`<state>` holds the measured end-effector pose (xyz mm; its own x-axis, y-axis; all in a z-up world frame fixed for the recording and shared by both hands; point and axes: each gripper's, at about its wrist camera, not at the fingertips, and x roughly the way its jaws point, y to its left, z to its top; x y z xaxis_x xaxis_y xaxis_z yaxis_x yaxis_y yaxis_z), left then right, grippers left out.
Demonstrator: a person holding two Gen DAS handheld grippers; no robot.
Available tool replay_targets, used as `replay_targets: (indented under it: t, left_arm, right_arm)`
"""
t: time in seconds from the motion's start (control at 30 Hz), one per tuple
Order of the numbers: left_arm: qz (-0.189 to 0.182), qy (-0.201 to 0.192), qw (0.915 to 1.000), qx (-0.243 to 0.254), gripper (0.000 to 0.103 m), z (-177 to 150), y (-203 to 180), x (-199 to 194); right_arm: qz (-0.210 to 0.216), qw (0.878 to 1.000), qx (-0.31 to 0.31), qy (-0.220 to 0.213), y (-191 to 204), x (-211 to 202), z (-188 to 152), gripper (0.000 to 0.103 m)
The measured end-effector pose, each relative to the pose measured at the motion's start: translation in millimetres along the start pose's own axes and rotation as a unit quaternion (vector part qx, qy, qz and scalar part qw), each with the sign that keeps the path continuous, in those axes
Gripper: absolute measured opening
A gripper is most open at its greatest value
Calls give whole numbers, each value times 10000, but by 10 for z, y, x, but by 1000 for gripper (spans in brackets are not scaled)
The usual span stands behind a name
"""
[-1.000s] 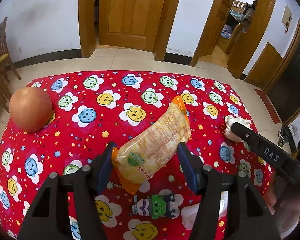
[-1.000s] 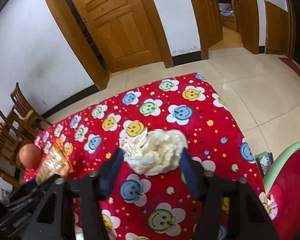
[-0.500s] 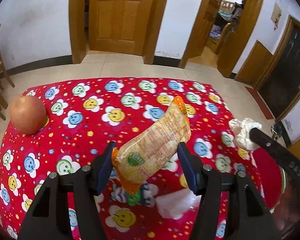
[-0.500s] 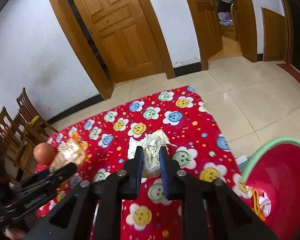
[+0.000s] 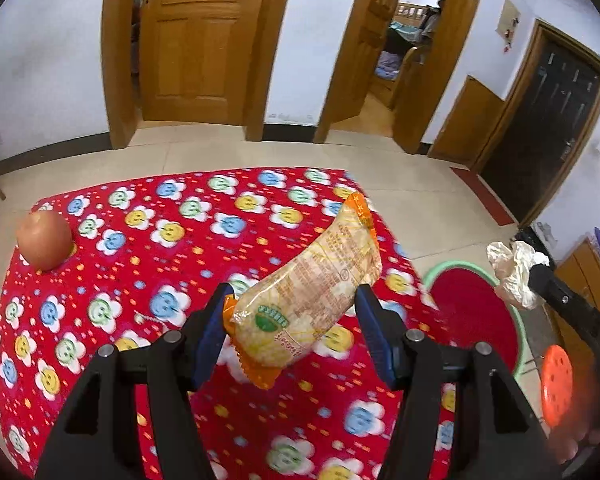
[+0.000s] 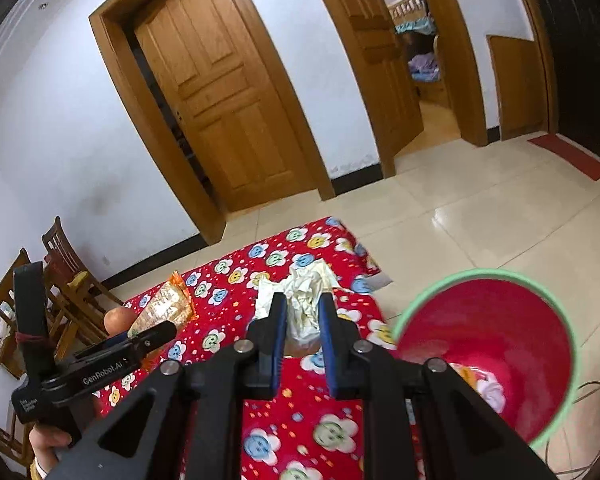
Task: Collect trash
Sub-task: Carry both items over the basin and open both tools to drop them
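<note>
My left gripper is shut on a yellow-orange snack wrapper and holds it above the red smiley tablecloth. My right gripper is shut on a crumpled white tissue, lifted off the table; the tissue also shows at the right of the left wrist view. A red bin with a green rim stands on the floor right of the table, with some trash at its bottom; it also shows in the left wrist view. The left gripper and wrapper appear in the right wrist view.
An apple sits at the table's left edge. Wooden chairs stand left of the table. An orange stool is on the floor at right. Wooden doors and tiled floor lie beyond.
Both grippers have lifted and swung right toward the bin. The right gripper closed on the tissue and raised it. The toy and tissue below the left gripper have left view.
</note>
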<state>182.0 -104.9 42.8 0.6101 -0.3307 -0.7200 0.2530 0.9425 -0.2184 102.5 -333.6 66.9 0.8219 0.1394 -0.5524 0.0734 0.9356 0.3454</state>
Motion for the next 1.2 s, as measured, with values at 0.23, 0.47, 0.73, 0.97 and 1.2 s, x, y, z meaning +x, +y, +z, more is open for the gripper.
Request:
replay_targets:
  t: [0.23, 0.47, 0.73, 0.97, 1.2]
  left_arm:
    - [-290, 98, 9995, 59, 62, -249, -350, -113]
    - [-486, 267, 9982, 215, 62, -422, -664, -86]
    - [-579, 422, 9962, 488, 62, -498, -1018, 54]
    - [-585, 611, 9936, 754, 62, -517, -1298, 262]
    - [-622, 729, 9909, 945, 62, -496, -1557, 439]
  right_arm:
    - [-148, 9997, 57, -165, -180, -259, -72, 18]
    - [-362, 9991, 122, -184, -457, -405, -158, 18]
    - [-594, 9971, 475, -44, -888, -435, -271, 19]
    - [-711, 9947, 743, 88, -1167, -410, -415, 25]
    - [-724, 9939, 827, 99, -1358, -417, -459, 41]
